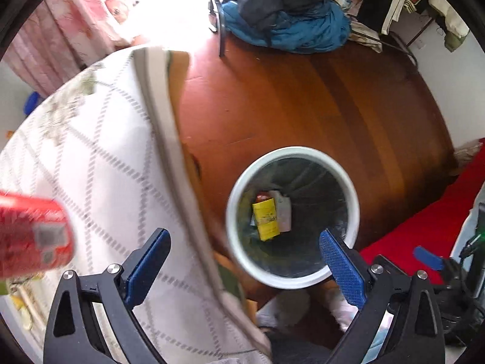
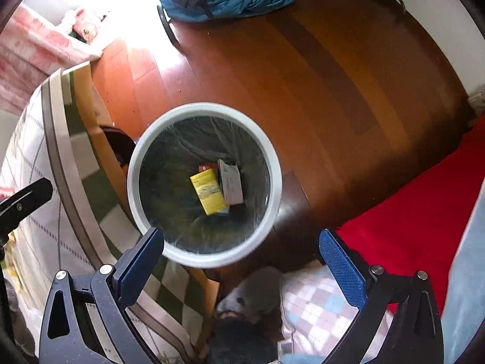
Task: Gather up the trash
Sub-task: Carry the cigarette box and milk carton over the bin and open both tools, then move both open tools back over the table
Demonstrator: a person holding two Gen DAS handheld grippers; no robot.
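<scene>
Both grippers hang over a round bin. The left gripper [image 1: 244, 261] has its jaws spread wide with nothing between them. The right gripper [image 2: 241, 256] is spread wide too, and it holds nothing.

Near the left gripper, on the left, a red can [image 1: 33, 233] lies on a table [image 1: 100, 163] with a white cloth with grey dashed lines. The can is blurry. It has a grey label patch, but the writing is too smeared to read.

Just past the table edge stands the white bin [image 2: 272, 157] on the floor. It has a dark bag inside. At the bottom lie a yellow box [image 2: 209, 192] and a grey box [image 2: 232, 183], touching side by side. A bit of something orange peeks out behind them. The print on the boxes is too small to read.

The brown wood floor [image 2: 318, 69] runs far back. A red rug [image 2: 409, 209] lies to the right. Far away, a blue and black heap of clothes [image 1: 285, 21] sits on the floor. Pink cloth [image 1: 60, 36] hangs at the far left, beside bright light.
</scene>
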